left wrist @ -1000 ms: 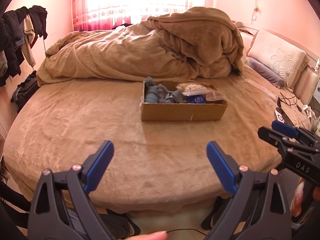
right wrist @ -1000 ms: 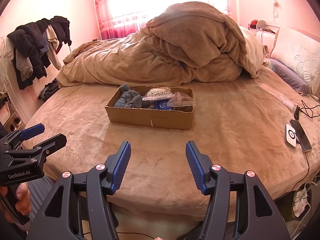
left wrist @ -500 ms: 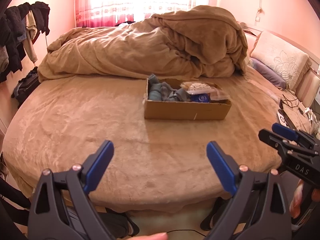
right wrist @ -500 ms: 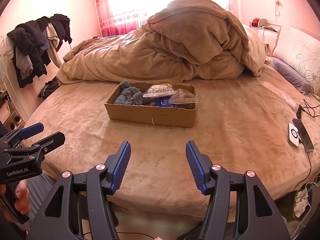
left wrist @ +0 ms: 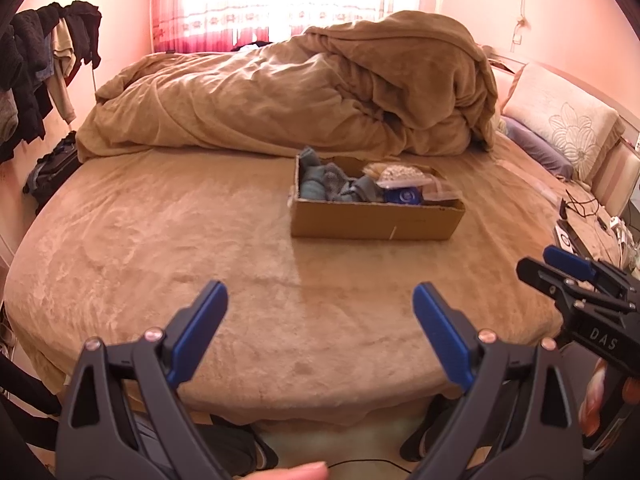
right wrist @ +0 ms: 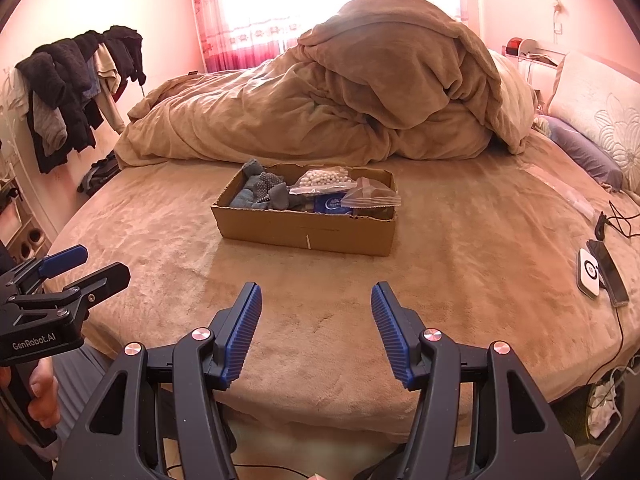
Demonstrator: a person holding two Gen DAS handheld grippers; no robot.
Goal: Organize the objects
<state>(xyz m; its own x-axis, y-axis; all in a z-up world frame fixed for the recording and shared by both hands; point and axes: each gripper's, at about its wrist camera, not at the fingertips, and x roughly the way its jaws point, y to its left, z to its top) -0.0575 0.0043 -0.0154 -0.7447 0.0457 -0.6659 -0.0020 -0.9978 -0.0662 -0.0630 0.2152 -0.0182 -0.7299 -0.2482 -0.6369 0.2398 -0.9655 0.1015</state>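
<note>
A shallow cardboard box (left wrist: 376,220) (right wrist: 304,230) sits on the tan bed ahead of both grippers. Inside lie grey-blue socks (right wrist: 262,192) (left wrist: 328,184), a clear bag of white beads (right wrist: 324,179) (left wrist: 400,172), a blue packet (right wrist: 332,204) (left wrist: 404,197) and a small zip bag (right wrist: 370,196). My left gripper (left wrist: 320,308) hangs open over the bed's near edge with nothing between its blue pads. My right gripper (right wrist: 316,308) is open too, empty, beside it. Each gripper shows at the edge of the other's view.
A heaped tan duvet (right wrist: 360,100) fills the far half of the bed. Pillows (right wrist: 600,112) lie at the right. A phone and white device (right wrist: 596,272) with cables rest near the right edge. Clothes hang on a rack (right wrist: 72,92) at left.
Both views have shifted slightly; the box appears a bit nearer and more central. Both grippers keep the same opening and hold nothing.
</note>
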